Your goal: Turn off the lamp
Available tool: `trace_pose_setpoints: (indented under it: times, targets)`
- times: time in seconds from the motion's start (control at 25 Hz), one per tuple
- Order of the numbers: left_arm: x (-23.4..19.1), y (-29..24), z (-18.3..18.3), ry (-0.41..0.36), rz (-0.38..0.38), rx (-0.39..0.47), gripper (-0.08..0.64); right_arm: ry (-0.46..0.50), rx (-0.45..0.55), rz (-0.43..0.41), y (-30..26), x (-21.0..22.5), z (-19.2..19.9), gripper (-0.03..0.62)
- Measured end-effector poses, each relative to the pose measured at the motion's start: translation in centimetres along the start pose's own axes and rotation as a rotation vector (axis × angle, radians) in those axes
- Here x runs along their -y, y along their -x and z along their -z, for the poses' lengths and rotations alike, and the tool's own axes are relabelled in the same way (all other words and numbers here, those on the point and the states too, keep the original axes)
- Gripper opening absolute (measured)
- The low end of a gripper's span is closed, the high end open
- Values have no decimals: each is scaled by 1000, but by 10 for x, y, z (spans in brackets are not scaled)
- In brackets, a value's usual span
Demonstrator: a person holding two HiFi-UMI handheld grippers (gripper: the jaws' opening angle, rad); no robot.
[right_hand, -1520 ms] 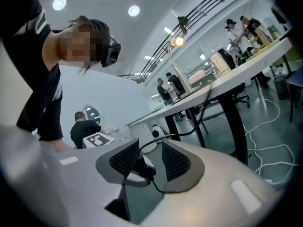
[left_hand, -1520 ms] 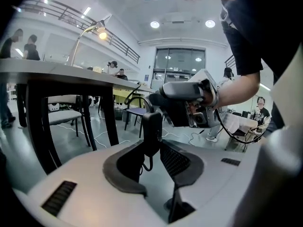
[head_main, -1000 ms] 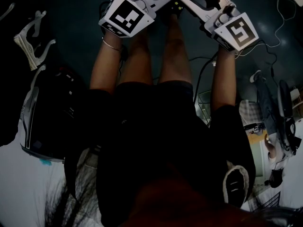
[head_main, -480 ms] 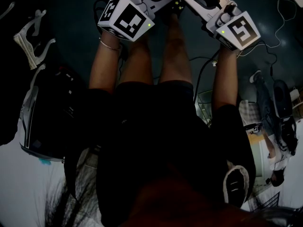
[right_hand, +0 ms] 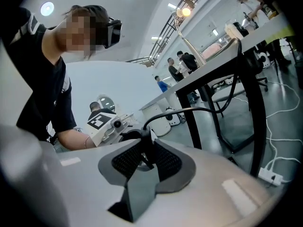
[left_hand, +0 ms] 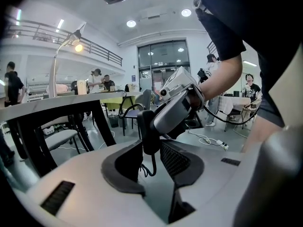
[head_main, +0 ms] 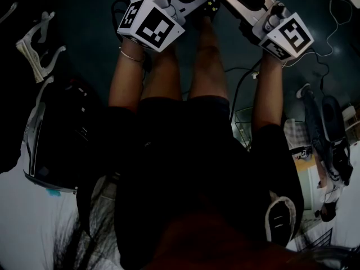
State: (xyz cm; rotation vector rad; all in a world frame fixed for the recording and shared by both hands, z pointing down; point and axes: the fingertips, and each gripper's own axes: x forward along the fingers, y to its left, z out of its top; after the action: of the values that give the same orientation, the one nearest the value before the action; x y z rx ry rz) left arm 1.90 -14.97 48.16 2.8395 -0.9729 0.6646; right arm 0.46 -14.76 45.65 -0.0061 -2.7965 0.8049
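The lamp (left_hand: pixel 77 46) stands lit on the table, its bulb also glowing in the right gripper view (right_hand: pixel 183 12). Its black cord switch (left_hand: pixel 150 129) hangs in the air between both grippers, cord (right_hand: pixel 189 111) trailing up to the table. My left gripper (left_hand: pixel 151 150) is shut on the switch, pads against both sides. From the opposite side my right gripper (right_hand: pixel 144 156) has just been closing its jaws, and its pads now sit against the switch (right_hand: pixel 143 143). In the head view both marker cubes (head_main: pixel 151 24) (head_main: pixel 287 35) meet above the person's knees.
A black-legged table (left_hand: pixel 52 109) stands close ahead with chairs (left_hand: pixel 137 110) under it. A white power strip (right_hand: pixel 271 175) and loose cables lie on the floor. Several people stand in the background. A white stand (head_main: pixel 35 45) and a dark bag (head_main: pixel 62 139) sit at the person's left.
In the head view the right gripper's cube has rolled and crept slightly up and right. The left cube has rolled a little. Both hands otherwise keep their place.
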Motion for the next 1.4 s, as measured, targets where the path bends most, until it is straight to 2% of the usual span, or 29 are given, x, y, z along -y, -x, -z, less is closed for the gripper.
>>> trace_pose_setpoints:
  times: [0.2, 0.32, 0.44, 0.48, 0.64, 0.88, 1.0, 1.12, 1.4]
  targets:
    - [-6, 5, 7, -58, -31, -36, 107, -54, 61, -19, 8, 2, -9, 80]
    - [-6, 1, 8, -74, -18, -45, 107, -109, 106, -47, 10, 2, -14, 80]
    - [-6, -1, 3, -27, -4, -5, 106, -145, 126, -66, 10, 1, -15, 80]
    - [-6, -1, 1, -1, -1, 8, 68, -154, 136, -70, 11, 1, -16, 80]
    - [-6, -1, 1, 73, 12, 22, 14, -180, 177, -67, 13, 4, -18, 80]
    - [-8, -4, 1, 156, -2, 22, 11, -128, 195, -44, 14, 4, -22, 81]
    - [-9, -5, 0, 188, -8, 25, 11, -31, 182, -6, 14, 2, -24, 83]
    - [-8, -5, 1, 199, -6, 21, 11, 54, 150, 23, 13, 0, -23, 87]
    - [-5, -5, -3, 199, 3, 36, 11, 96, 124, 11, 4, -6, -20, 87]
